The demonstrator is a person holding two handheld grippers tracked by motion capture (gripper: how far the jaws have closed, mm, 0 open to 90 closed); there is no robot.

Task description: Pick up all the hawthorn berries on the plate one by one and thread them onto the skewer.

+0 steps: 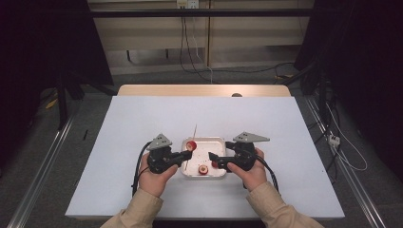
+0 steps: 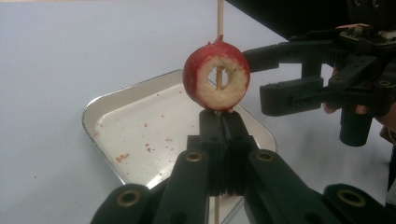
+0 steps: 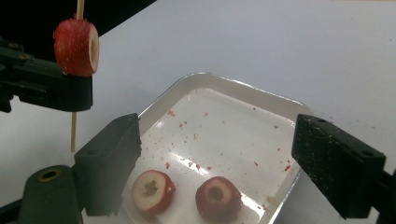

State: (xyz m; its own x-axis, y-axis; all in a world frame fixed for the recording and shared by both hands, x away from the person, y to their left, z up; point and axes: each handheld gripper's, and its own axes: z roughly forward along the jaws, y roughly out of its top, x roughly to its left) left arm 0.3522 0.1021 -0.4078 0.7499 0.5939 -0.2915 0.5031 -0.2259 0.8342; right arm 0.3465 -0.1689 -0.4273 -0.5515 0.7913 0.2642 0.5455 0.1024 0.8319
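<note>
My left gripper (image 2: 218, 122) is shut on a thin wooden skewer (image 2: 219, 18) that stands upright over the tray's left side. A red cored fruit piece (image 2: 217, 77) is threaded on the skewer just above the jaws, also seen as the skewered fruit (image 1: 191, 145). My right gripper (image 3: 222, 135) stands open above the metal tray (image 3: 233, 81), nothing between its pads. Below it lie two more cored red fruit pieces, one (image 3: 152, 191) cut side up, the other (image 3: 217, 197) beside it. In the high view the left gripper (image 1: 188, 153) and right gripper (image 1: 212, 157) face each other across the tray (image 1: 209, 140).
The tray holds scattered red crumbs and sits mid-front on a white table cover (image 1: 142, 118). A wooden table edge (image 1: 204, 90) shows at the back. Dark frames and cables (image 1: 190, 42) stand beyond the table.
</note>
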